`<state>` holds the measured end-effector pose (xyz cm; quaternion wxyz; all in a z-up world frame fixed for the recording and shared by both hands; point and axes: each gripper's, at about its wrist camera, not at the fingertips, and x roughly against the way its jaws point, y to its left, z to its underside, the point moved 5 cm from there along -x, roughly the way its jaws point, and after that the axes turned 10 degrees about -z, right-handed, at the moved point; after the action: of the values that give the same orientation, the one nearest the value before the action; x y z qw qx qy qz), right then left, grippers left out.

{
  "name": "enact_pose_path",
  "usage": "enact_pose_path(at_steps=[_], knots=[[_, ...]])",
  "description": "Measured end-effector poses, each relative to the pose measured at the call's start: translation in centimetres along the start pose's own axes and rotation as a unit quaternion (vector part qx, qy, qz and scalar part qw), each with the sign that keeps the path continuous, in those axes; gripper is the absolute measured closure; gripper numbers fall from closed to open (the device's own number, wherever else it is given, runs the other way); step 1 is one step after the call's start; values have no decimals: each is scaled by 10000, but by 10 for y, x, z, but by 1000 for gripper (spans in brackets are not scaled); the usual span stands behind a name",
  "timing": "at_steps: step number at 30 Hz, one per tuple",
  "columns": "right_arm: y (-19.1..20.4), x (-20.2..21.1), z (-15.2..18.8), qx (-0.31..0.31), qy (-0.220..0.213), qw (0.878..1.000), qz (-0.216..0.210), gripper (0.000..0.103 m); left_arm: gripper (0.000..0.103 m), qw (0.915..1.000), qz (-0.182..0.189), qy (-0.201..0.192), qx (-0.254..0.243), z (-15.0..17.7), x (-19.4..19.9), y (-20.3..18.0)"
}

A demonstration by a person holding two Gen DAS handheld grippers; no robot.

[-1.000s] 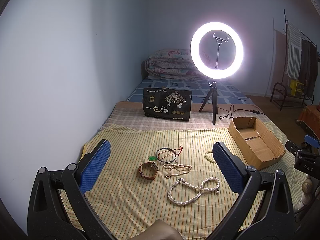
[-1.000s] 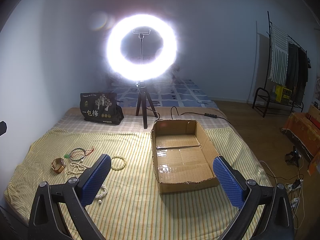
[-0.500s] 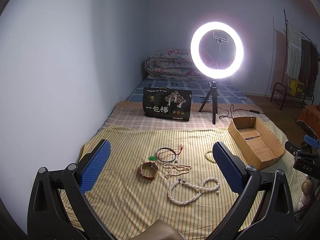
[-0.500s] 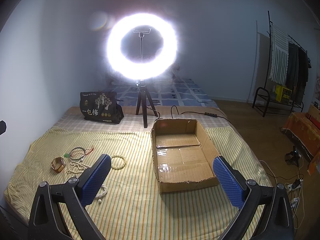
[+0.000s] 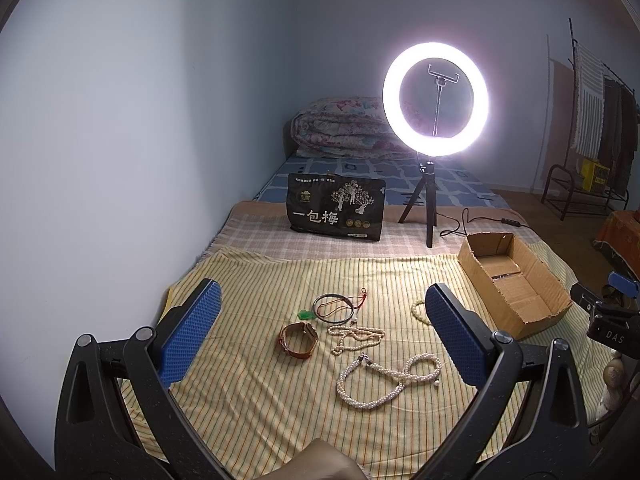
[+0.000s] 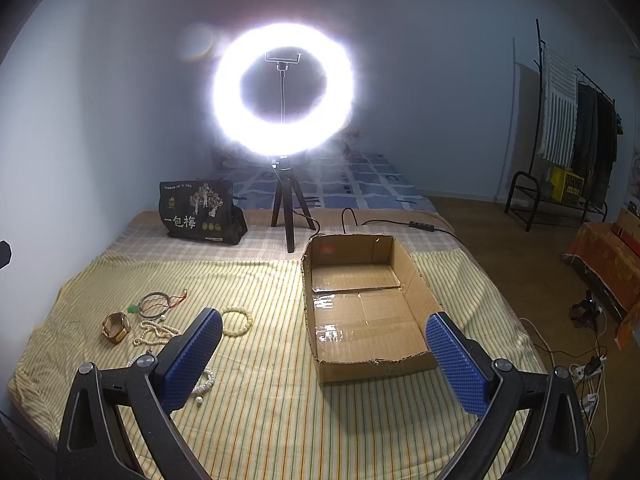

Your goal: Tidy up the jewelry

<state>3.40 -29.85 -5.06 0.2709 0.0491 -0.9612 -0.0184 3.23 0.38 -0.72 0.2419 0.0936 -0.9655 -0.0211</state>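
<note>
Jaws wide apart and holding nothing on left gripper [image 5: 320,336] and right gripper [image 6: 322,354] | cardboard box [image 6: 416,280] on bed has nothing in it | pearl necklace [image 5: 384,380], watch [image 5: 298,338], bead bracelet [image 6: 238,321] all lie on striped sheet [image 6: 260,420] | nothing sorted yet

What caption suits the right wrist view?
Open right gripper hovers before the empty cardboard box; jewelry lies scattered on the striped sheet.
</note>
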Motion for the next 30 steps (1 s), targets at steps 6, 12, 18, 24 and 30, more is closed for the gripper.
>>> enact_pose_path(at_steps=[6, 12, 18, 24, 30], knots=[[1, -2, 2, 14, 30, 10000, 14, 0, 0, 10000, -3, 42, -11, 3, -2, 2], [5, -8, 4, 69, 139, 9999, 3, 0, 0, 9998, -121, 153, 8, 7, -10, 11], [13, -22, 7, 235, 346, 9991, -3, 0, 0, 9987, -281, 427, -50, 13, -31, 22], [26, -41, 10, 450, 566, 9971, -242, 0, 0, 9967, -379, 713, -122, 22, -51, 30], [39, -70, 14, 851, 817, 9920, -440, 0, 0, 9944, -416, 968, -33, 24, -74, 47]])
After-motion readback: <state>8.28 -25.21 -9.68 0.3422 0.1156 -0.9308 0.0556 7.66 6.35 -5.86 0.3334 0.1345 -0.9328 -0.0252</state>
